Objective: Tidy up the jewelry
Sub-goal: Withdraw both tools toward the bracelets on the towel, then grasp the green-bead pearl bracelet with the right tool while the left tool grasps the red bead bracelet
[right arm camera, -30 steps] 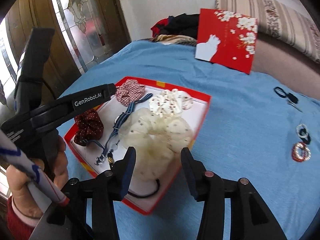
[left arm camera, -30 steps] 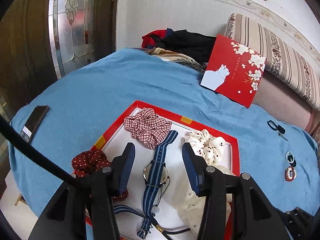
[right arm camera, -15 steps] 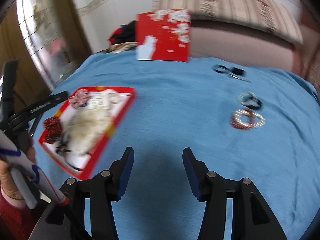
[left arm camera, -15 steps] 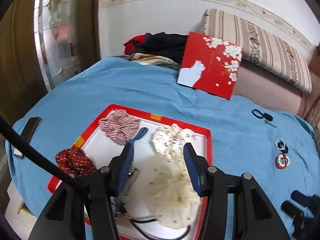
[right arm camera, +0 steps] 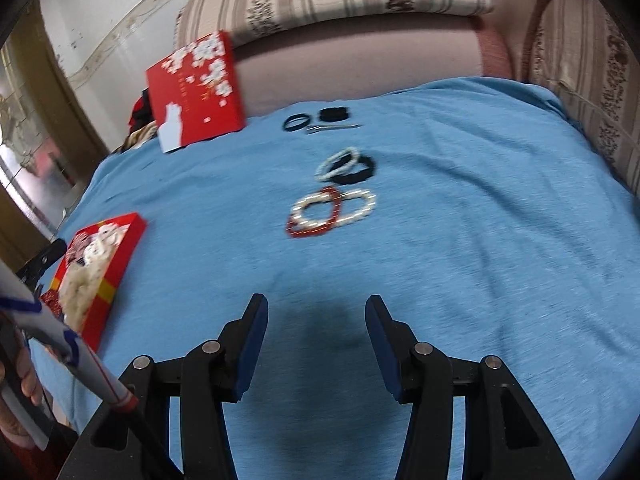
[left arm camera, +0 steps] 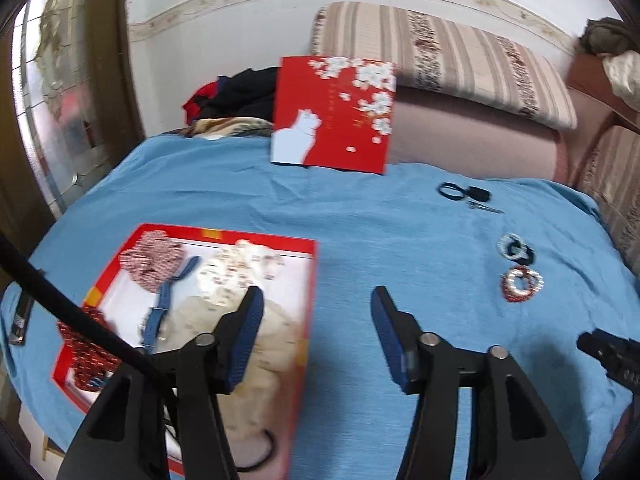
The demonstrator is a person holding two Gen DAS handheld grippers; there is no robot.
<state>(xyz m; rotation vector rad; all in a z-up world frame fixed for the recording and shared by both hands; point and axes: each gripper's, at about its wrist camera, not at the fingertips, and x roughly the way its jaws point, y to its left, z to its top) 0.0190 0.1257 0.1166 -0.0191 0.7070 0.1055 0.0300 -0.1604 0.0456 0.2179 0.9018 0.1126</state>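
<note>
**Already filled: the red tray on the blue cloth**

Plainly, the red tray (left arm camera: pixel 308 280) is the one container in use, lying on the blue cloth (left arm camera: pixel 360 220). Inside it sit a red-and-white checked scrunchie (left arm camera: pixel 154 258) at the far corner, a cream patterned scrunchie (left arm camera: pixel 240 268) next to that, a large pale gauzy piece (left arm camera: pixel 276 344) filling the near half, a blue striped strap (left arm camera: pixel 168 300) running between them, and a dark red dotted scrunchie (left arm camera: pixel 82 344) at the tray's outer edge.

Well apart from the tray, loose on the cloth, lie the bracelets: a red beaded bracelet (right arm camera: pixel 316 216) overlapped by white beaded bracelets (right arm camera: pixel 352 206), and just beyond them a white-and-black pair (right arm camera: pixel 346 168). Farther from the tray still are a black hair tie (right arm camera: pixel 296 122) and a small metal clip (right arm camera: pixel 332 126). A red lid with a white cat and blossoms (left arm camera: pixel 334 114) leans against the sofa behind the tray.

The left gripper (left arm camera: pixel 316 308) hangs over the tray's near edge, its jaws standing apart, having just been opening, with nothing between them. The right gripper (right arm camera: pixel 316 320) hovers over bare cloth short of the bracelets, jaws likewise apart and empty.
</note>
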